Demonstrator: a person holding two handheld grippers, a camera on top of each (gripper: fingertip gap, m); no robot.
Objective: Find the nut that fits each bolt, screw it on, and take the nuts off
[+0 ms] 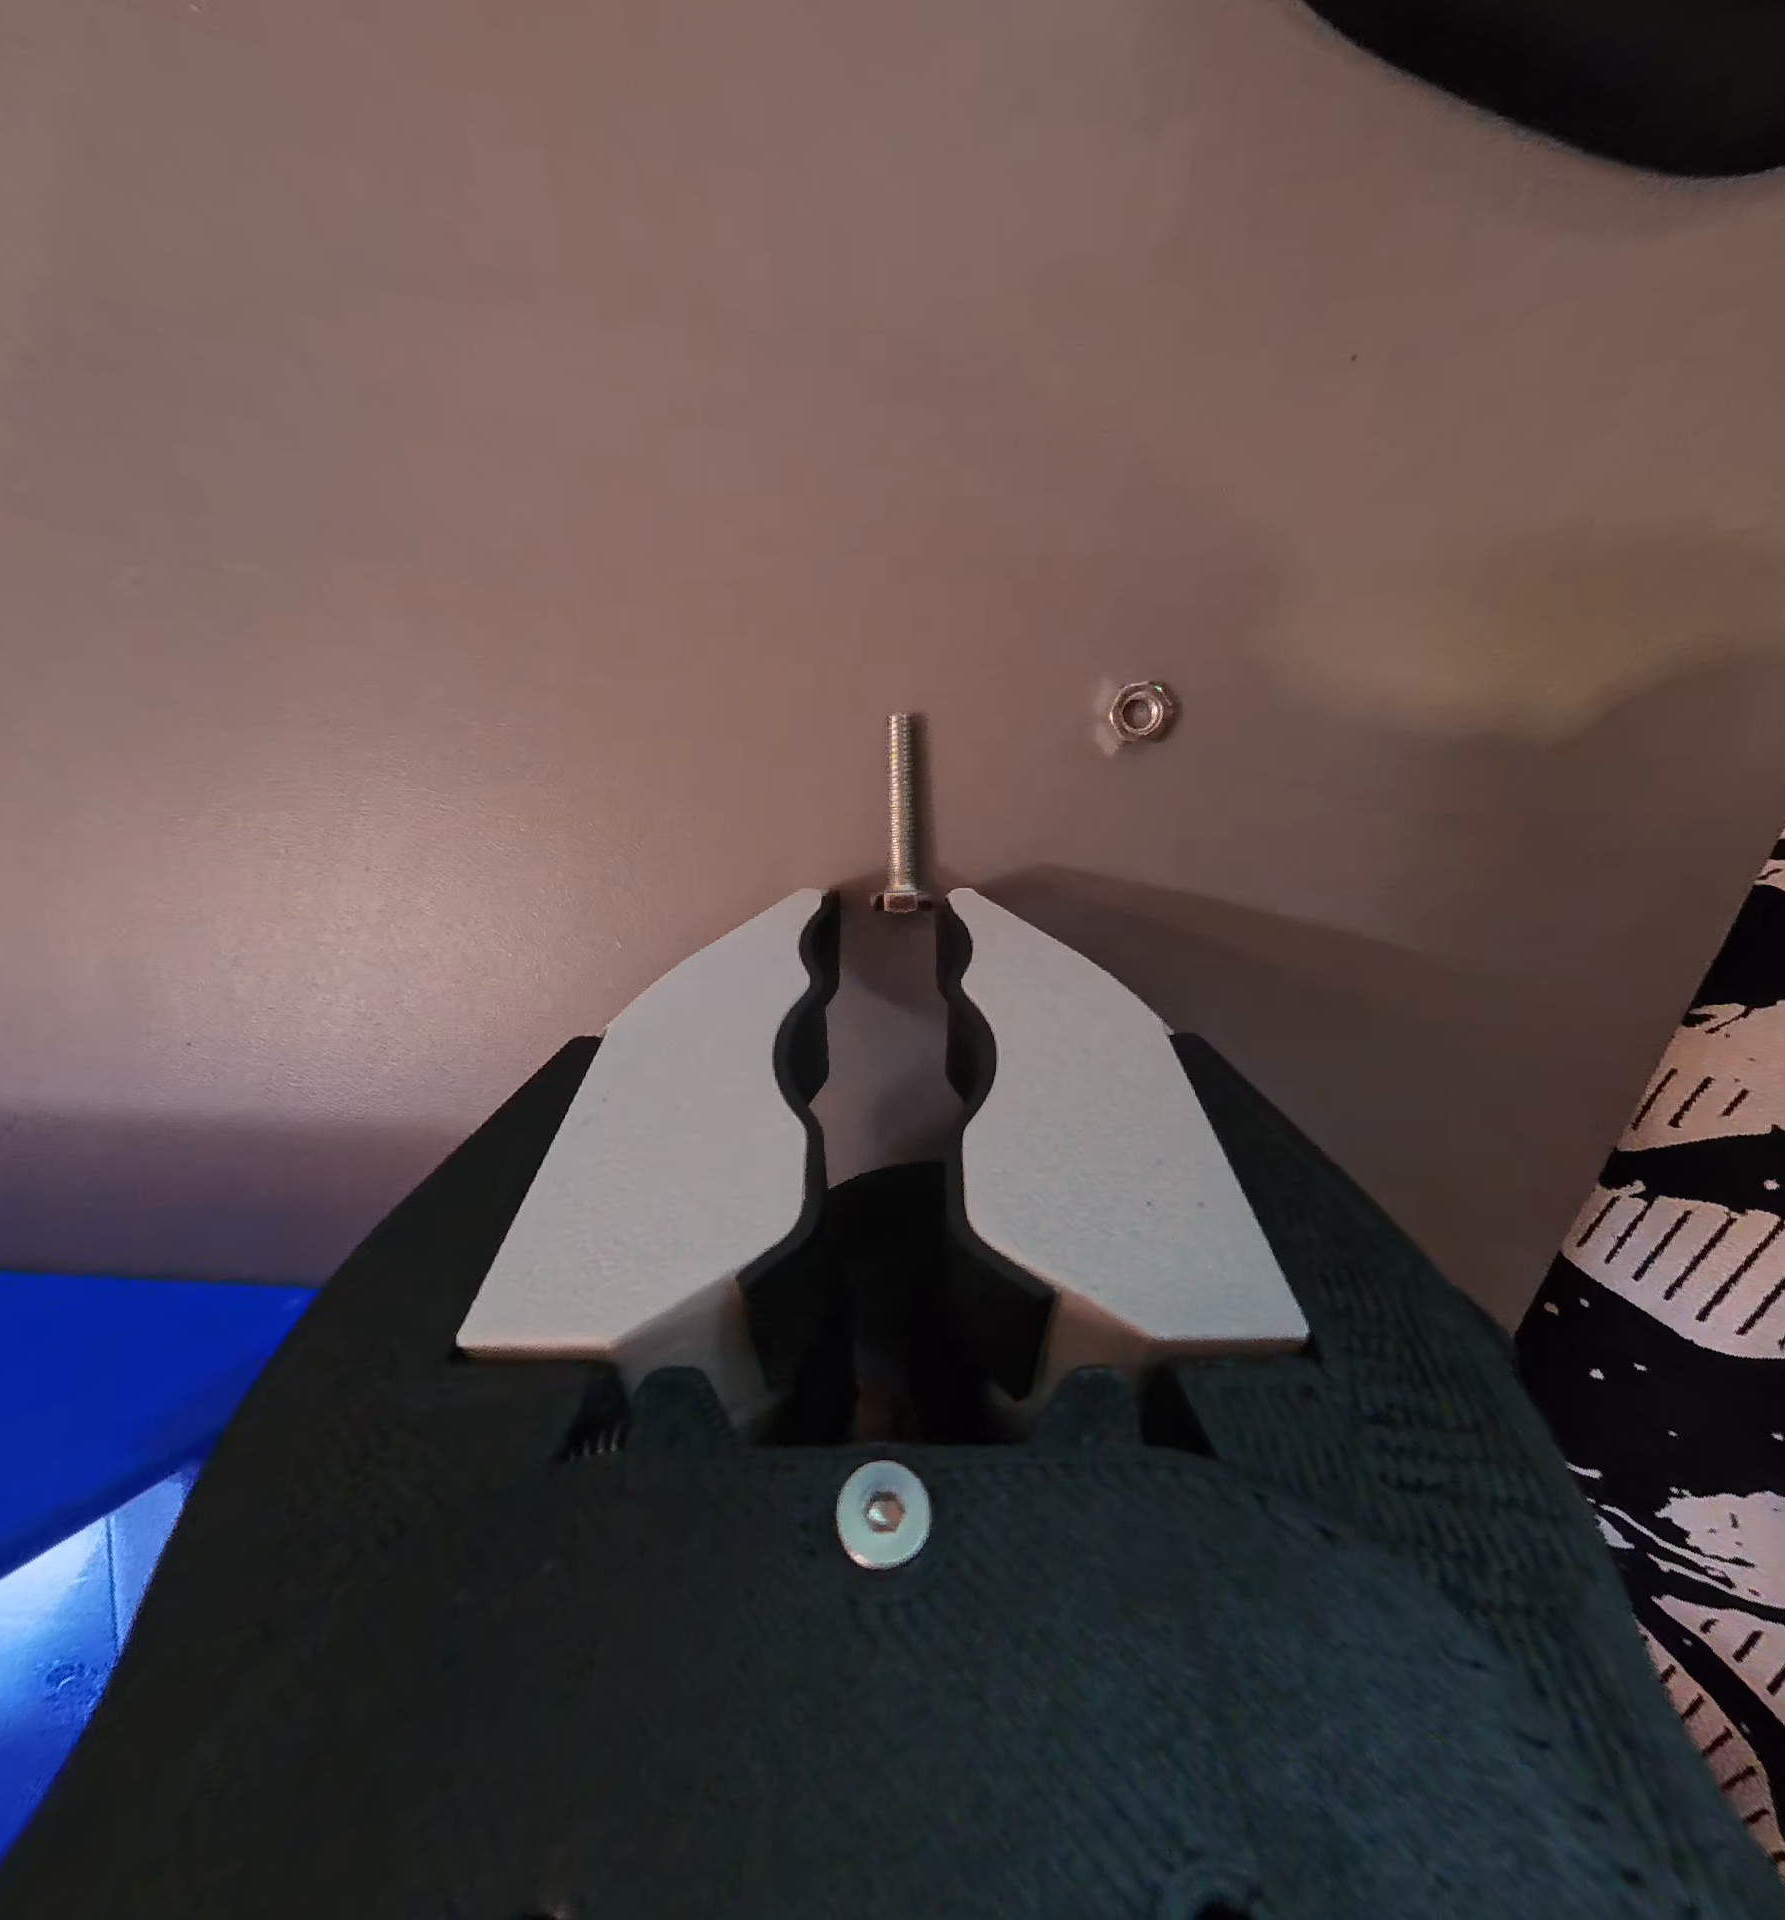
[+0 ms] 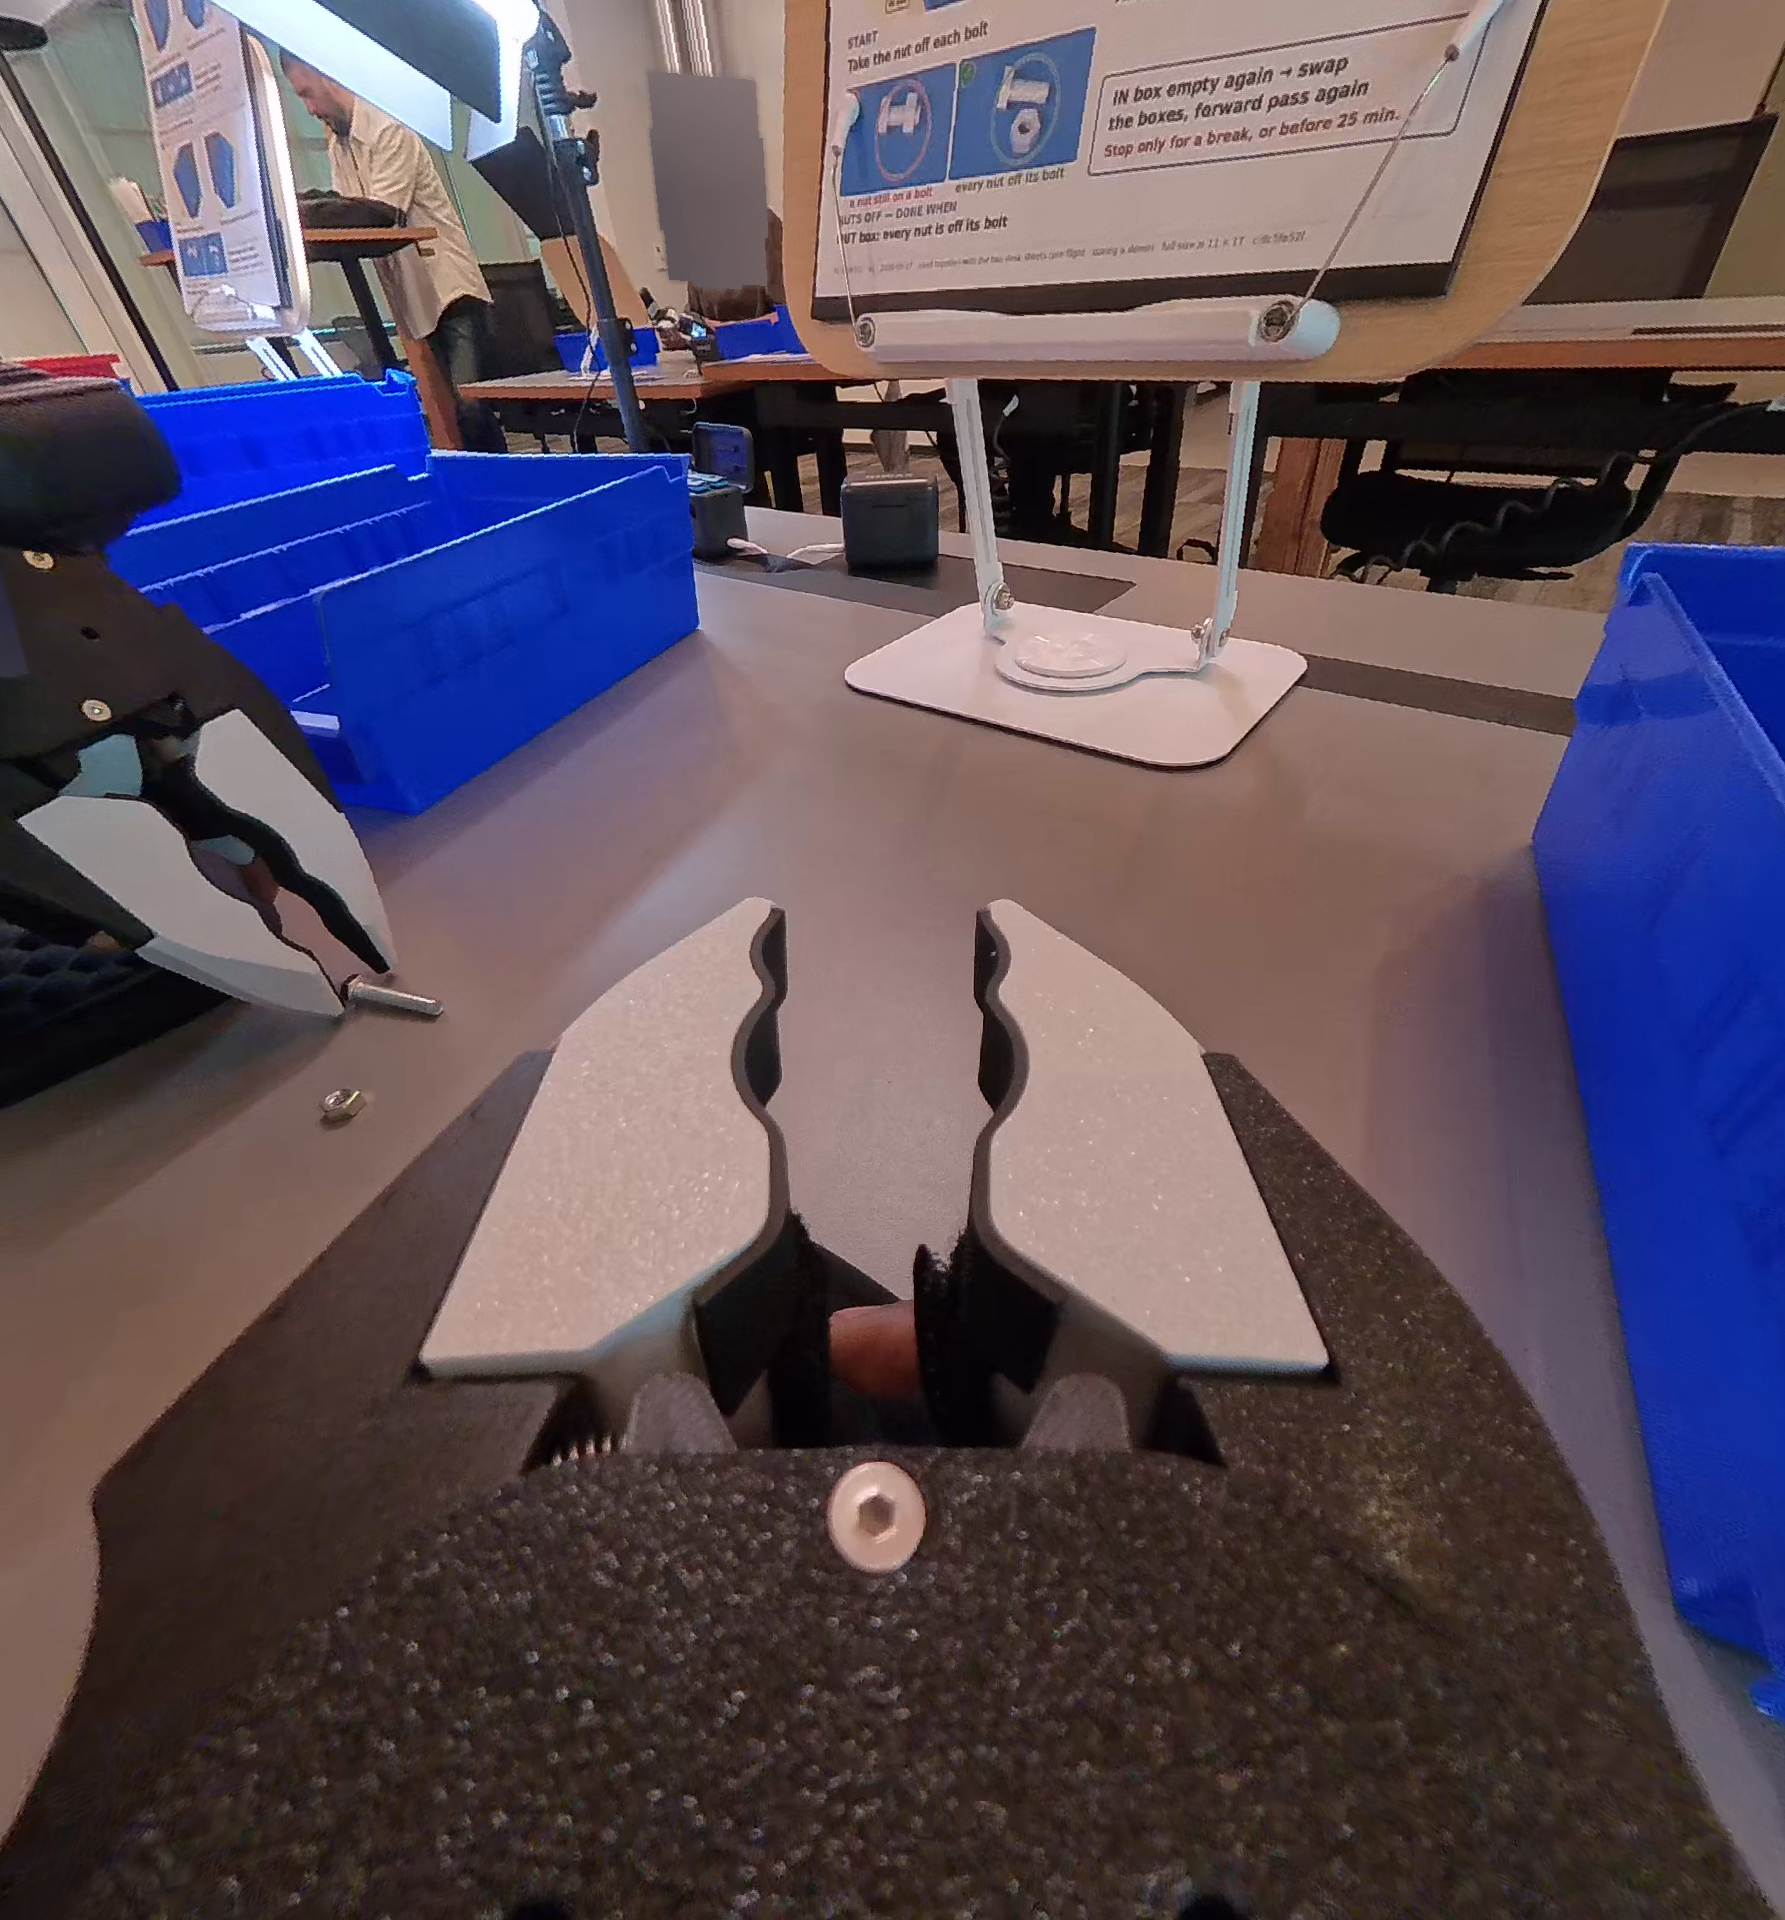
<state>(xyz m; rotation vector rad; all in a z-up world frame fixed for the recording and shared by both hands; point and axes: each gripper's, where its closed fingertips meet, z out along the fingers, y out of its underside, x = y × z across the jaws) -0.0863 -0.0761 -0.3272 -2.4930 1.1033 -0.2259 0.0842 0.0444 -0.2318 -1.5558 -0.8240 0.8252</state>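
Note:
A small silver bolt (image 1: 903, 795) lies on the grey table (image 1: 452, 520), head toward me. My left gripper (image 1: 896, 902) points down at it, jaws narrowly apart, with the bolt head just at the fingertips and a small gap on each side. A loose silver nut (image 1: 1135, 712) lies to the bolt's right. The right wrist view shows the same bolt (image 2: 394, 1000), nut (image 2: 342, 1103) and left gripper (image 2: 363, 982) at the left. My right gripper (image 2: 877, 914) is open and empty over the table (image 2: 971, 831).
Blue bins stand at the back left (image 2: 452, 603) and close on the right (image 2: 1719, 1039). A white stand (image 2: 1075, 675) holding an instruction sheet is straight ahead. A black foam mat (image 2: 15, 997) lies far left. Patterned black-and-white fabric (image 1: 1719, 1247) and a blue bin (image 1: 57, 1403) flank my left gripper. Across from one pair of fingers to the other is roughly 25 centimetres.

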